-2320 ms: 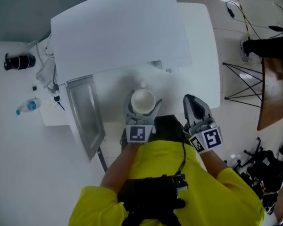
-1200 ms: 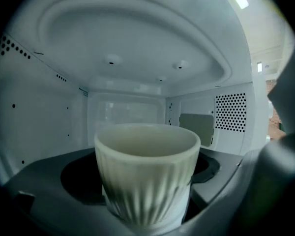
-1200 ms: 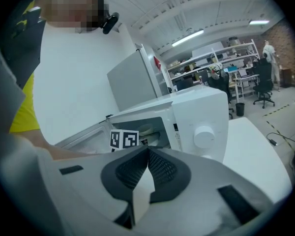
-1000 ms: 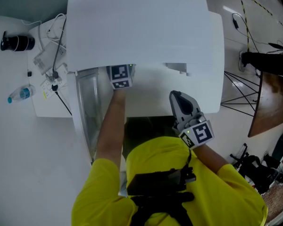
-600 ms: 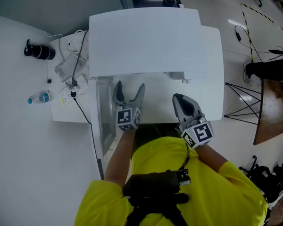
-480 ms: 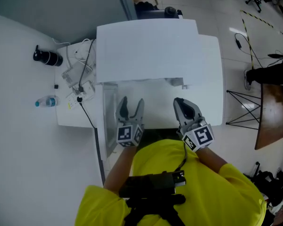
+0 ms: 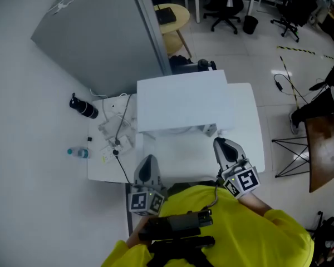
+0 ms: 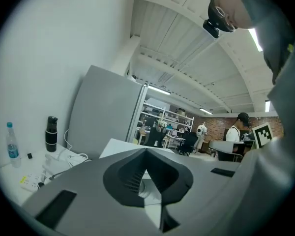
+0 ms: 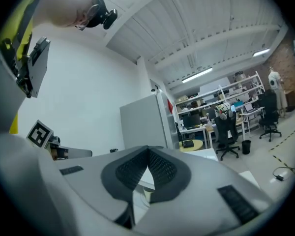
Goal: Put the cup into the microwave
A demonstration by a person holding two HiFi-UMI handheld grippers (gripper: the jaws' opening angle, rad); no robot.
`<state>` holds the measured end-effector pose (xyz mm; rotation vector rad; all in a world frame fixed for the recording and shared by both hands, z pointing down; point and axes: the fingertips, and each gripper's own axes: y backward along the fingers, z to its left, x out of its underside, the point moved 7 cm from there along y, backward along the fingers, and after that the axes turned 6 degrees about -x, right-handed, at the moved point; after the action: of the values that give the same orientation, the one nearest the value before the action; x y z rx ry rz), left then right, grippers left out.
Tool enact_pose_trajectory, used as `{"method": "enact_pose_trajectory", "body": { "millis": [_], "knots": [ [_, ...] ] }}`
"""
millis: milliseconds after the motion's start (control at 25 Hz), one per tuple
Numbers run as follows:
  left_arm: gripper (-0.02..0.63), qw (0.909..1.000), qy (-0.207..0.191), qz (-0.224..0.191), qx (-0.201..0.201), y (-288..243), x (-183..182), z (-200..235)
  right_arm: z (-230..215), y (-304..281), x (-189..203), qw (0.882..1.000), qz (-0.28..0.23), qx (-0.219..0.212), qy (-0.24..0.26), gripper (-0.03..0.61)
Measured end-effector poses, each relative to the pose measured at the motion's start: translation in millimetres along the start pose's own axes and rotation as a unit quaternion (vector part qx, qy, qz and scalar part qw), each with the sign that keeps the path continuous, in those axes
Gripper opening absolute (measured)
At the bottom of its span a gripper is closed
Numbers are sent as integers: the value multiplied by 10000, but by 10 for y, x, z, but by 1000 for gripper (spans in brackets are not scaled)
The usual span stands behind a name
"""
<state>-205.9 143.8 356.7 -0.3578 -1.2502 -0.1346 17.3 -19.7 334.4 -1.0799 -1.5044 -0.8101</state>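
The white microwave (image 7: 183, 107) stands on a white table (image 7: 247, 121) and shows from above in the head view. Its top hides the inside, and I see no cup in any view. The thin edge of the door (image 7: 127, 207) runs toward me at the left. Near my body, in front of the microwave, my left gripper (image 7: 147, 168) is shut and holds nothing. Its tips (image 8: 146, 151) meet in the left gripper view. My right gripper (image 7: 227, 149) hangs over the table's front edge, also shut and empty, its tips (image 9: 147, 150) meeting in the right gripper view.
A black flask (image 7: 82, 107), a small water bottle (image 7: 78, 152) and a tangle of cables (image 7: 117, 133) lie on the white counter to the left. A grey partition (image 7: 100, 32) rises behind. A metal stand (image 7: 292, 149) and a wooden table (image 7: 325, 143) are at the right.
The left gripper came back out of the microwave without the cup, drew toward me and shut. Both grippers rose. The head view pulled up and back, so the microwave looks smaller.
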Motion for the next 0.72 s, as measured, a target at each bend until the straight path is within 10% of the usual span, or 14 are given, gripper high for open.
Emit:
{"method": "enact_pose_trajectory", "body": {
  "millis": [720],
  "knots": [
    [2,9963,-273,52,810,222,-11,-75,489,21,3,9998,25,206,-72,5]
  ]
}}
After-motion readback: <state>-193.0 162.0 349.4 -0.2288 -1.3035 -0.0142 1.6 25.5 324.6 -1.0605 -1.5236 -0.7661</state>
